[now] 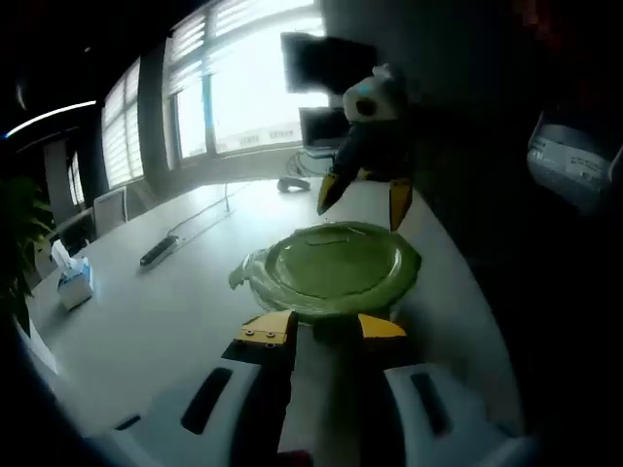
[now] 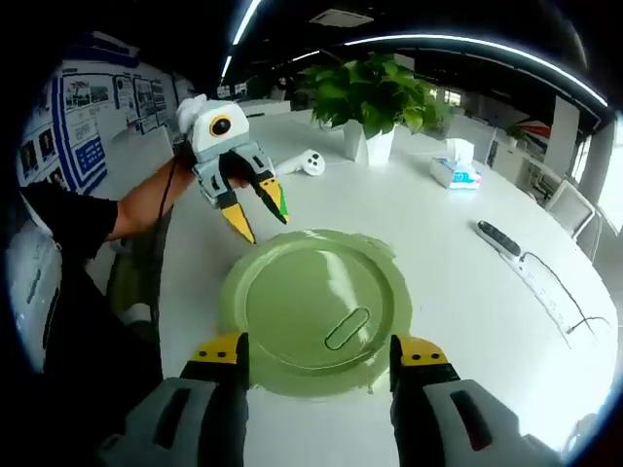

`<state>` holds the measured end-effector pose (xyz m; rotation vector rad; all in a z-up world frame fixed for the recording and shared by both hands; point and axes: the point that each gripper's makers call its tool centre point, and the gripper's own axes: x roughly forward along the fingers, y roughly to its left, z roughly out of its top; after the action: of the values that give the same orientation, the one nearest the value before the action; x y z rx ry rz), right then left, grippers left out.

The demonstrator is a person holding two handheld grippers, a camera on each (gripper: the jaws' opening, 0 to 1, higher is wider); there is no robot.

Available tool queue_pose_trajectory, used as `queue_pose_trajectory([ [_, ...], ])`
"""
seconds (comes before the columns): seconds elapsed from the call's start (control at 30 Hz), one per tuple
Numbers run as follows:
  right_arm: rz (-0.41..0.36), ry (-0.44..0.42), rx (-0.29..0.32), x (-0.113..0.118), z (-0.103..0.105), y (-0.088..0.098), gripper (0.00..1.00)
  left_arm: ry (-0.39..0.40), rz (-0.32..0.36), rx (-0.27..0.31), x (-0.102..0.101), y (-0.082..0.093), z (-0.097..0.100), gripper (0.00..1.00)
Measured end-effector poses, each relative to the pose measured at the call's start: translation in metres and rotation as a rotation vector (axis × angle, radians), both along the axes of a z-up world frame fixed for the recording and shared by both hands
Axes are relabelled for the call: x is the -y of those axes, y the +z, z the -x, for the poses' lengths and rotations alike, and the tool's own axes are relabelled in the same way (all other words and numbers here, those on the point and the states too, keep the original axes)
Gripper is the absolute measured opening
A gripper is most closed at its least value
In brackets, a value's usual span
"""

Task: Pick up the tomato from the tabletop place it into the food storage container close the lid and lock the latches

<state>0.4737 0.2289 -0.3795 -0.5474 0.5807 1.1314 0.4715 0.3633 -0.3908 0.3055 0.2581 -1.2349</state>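
Left tongs [image 2: 261, 207] and right tongs [image 2: 319, 352] both parted, flanking lidded green container [image 2: 313, 307], gripping nothing.

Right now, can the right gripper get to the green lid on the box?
Probably yes. The right gripper is open, its jaws on either side of the near edge of the green lid, with nothing between them. The left gripper hovers, open, by the far rim, off to one side.

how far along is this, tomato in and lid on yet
The green lid already sits on the round container; whether the tomato is inside cannot be told. Nothing is in hand: the right gripper and left gripper both hang open at opposite sides of the lid, holding nothing. Locking the latches looks like what is left.
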Motion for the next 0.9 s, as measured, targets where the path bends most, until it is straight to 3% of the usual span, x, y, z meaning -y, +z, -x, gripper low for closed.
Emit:
queue_pose_trajectory([
  [0.1,0.108,0.110,0.121,0.029,-0.010,-0.005,0.42,0.035,0.008,-0.029,0.000,-0.007,0.011,0.22],
  [0.13,0.117,0.127,0.102,0.033,-0.011,-0.010,0.34,0.038,0.013,-0.036,0.002,-0.009,0.016,0.24],
  [0.17,0.102,0.110,0.074,0.034,-0.015,-0.012,0.32,0.039,0.012,-0.039,0.004,-0.010,0.020,0.25],
  [0.2,0.054,0.081,0.017,0.031,-0.016,-0.013,0.34,0.059,0.011,-0.018,0.006,-0.011,0.020,0.26],
  [0.23,0.037,0.097,0.002,0.029,-0.018,-0.014,0.38,0.077,0.002,0.007,0.005,-0.010,0.019,0.26],
  [0.3,0.035,0.126,0.021,0.029,-0.022,-0.014,0.41,0.122,0.014,-0.012,0.004,-0.010,0.016,0.29],
  [0.37,0.032,0.217,0.052,0.026,-0.022,-0.012,0.41,0.123,0.023,-0.017,0.004,-0.010,0.017,0.29],
  [0.47,0.068,0.268,0.045,0.031,-0.022,-0.016,0.37,0.129,0.033,-0.032,0.004,-0.010,0.016,0.29],
  [0.53,0.114,0.261,0.061,0.038,-0.029,-0.023,0.35,0.135,0.035,-0.041,0.004,-0.009,0.015,0.29],
  [0.7,0.088,0.260,0.051,0.035,-0.032,-0.031,0.33,0.152,0.038,-0.054,0.003,-0.009,0.013,0.29],
  [0.77,0.085,0.262,0.051,0.034,-0.031,-0.034,0.33,0.171,0.045,-0.033,0.001,-0.009,0.007,0.34],
  [0.9,0.076,0.251,0.057,0.035,-0.032,-0.035,0.31,0.113,0.048,-0.076,0.008,-0.017,0.013,0.34],
])
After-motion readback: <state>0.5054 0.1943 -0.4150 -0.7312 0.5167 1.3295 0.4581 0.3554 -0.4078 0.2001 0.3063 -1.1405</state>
